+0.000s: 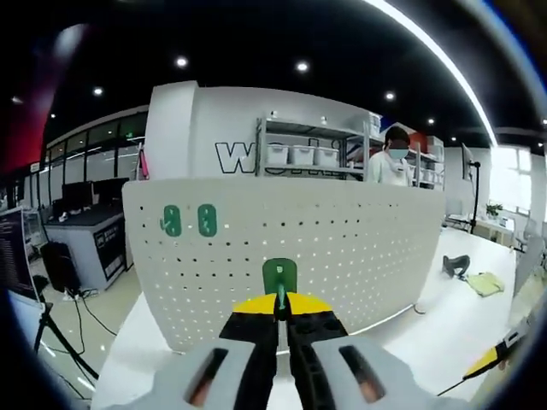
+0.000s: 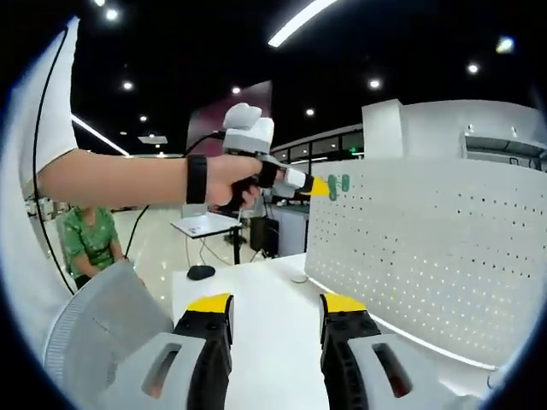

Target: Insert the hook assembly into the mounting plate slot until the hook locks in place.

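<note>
A white pegboard mounting plate (image 1: 342,248) stands upright on the white table (image 1: 444,329). Two green hooks (image 1: 188,220) hang in its upper left holes. My left gripper (image 1: 280,304) is shut on a third green hook (image 1: 279,277), held upright close in front of the plate's lower middle. In the right gripper view, a hand holds the left gripper (image 2: 320,186) at the edge of the plate (image 2: 427,248), with green hooks (image 2: 339,183) just past its yellow tips. My right gripper (image 2: 275,307) stands open over the table with nothing between its fingers.
A black object (image 1: 455,265) and a yellow cloth (image 1: 485,284) lie on the table to the right. A person in white stands by shelves (image 1: 308,154) behind the plate. A seated person in green (image 2: 85,239), a grey chair back (image 2: 111,329) and a mouse (image 2: 201,272) are on the left.
</note>
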